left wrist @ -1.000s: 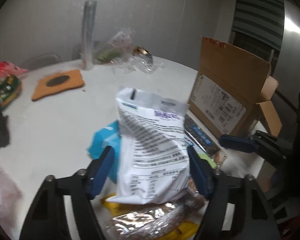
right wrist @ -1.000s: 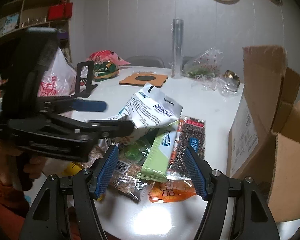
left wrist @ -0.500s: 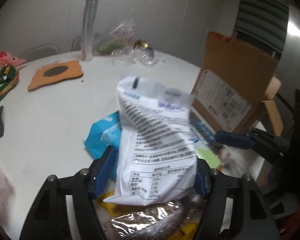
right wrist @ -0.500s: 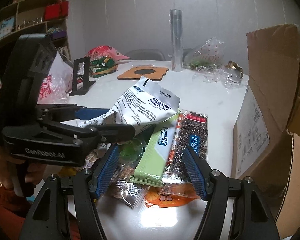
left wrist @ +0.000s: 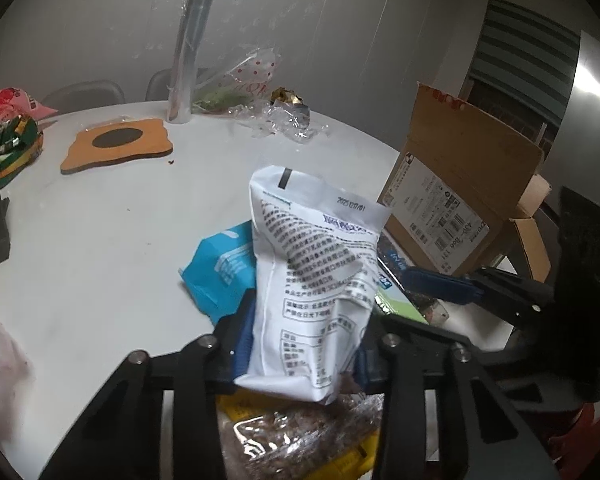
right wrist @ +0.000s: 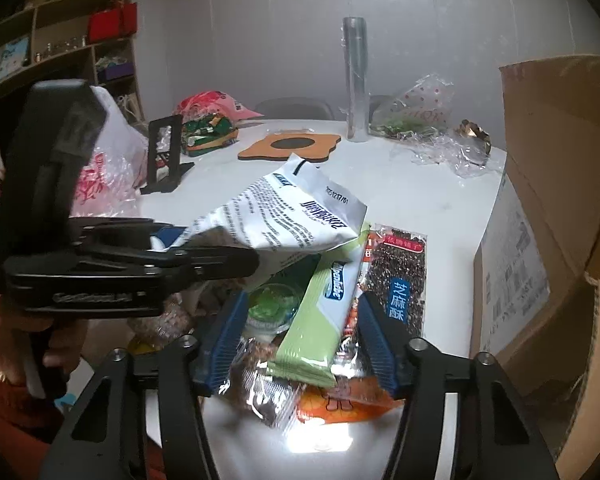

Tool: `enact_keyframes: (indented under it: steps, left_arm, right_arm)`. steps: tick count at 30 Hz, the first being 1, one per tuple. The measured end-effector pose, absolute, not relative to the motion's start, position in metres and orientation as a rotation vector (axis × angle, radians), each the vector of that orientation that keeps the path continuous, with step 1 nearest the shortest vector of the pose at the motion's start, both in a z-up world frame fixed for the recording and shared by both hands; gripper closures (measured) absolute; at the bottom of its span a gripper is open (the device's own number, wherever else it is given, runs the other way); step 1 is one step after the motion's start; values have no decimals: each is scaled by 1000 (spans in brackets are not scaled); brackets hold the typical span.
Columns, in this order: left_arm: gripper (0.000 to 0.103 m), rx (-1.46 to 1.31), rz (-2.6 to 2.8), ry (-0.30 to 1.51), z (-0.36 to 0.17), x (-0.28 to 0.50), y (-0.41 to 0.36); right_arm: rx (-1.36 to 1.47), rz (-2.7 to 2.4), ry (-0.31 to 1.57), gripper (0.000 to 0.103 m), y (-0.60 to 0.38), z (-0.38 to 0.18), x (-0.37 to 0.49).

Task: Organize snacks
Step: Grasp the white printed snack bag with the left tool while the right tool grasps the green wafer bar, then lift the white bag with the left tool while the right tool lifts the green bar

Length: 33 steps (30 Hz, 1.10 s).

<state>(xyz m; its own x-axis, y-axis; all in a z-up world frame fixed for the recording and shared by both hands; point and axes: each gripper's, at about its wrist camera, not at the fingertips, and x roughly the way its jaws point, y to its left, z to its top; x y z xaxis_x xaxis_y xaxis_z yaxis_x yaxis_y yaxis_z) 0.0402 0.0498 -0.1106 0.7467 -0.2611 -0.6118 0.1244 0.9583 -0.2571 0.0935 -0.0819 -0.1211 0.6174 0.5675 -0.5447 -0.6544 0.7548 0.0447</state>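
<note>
White round surface (left wrist: 100, 240) carries everything. Brown cardboard box (left wrist: 460, 184), flaps open, stands at its right edge w/ printed shipping label facing the snack pile.

Left claw (left wrist: 304, 344): jaws closing, blue pads pressing both sides of a white printed snack pouch (left wrist: 312, 280); pouch crumpled at the grip, lifted, top end tilted up above the pile. From right wrist view the same pouch (right wrist: 288, 216) sticks out sideways from the left claw (right wrist: 220, 256), over the other packs.

Right claw (right wrist: 300, 336): jaws closing, astride a pale green wrapped pack (right wrist: 324, 312); pads near its sides, contact not clear. Pack lies slanted on top of the pile.

Just right of green pack: clear packet of dark sesame brittle w/ blue label (right wrist: 398, 276), flat, beside the box. Under green pack: orange packet (right wrist: 340, 404) and silvery foil packet (right wrist: 264, 388).

Cyan-blue pack (left wrist: 220, 264) lies behind-left of the pouch.

Far side: tall clear plastic tube (left wrist: 188, 56) upright, orange-brown cork mat w/ dark centre (left wrist: 118, 146), crumpled clear cellophane (left wrist: 284, 120). Black stand (right wrist: 166, 156) at left.
</note>
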Motion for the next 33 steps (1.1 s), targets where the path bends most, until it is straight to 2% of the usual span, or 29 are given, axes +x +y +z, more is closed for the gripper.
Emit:
enact_keyframes:
  steps: [4, 14, 16, 27, 31, 33]
  left_arm:
    - [71, -218, -223, 678, -109, 34, 54]
    - [70, -211, -238, 668, -109, 28, 64]
    - [65, -216, -247, 678, -109, 30, 64]
    - [54, -209, -271, 739, -114, 54, 57]
    - [53, -191, -260, 758, -117, 60, 53]
    - [59, -181, -252, 758, -117, 61, 54]
  right_arm:
    - [-164, 661, 594, 63, -74, -125, 101]
    - [-221, 568, 632, 64, -57, -133, 118]
    - [-232, 546, 626, 75, -56, -133, 118]
    - [-204, 553, 628, 76, -62, -133, 120]
    - [-208, 558, 625, 76, -61, -133, 120]
    - [-207, 562, 625, 76, -61, -133, 119]
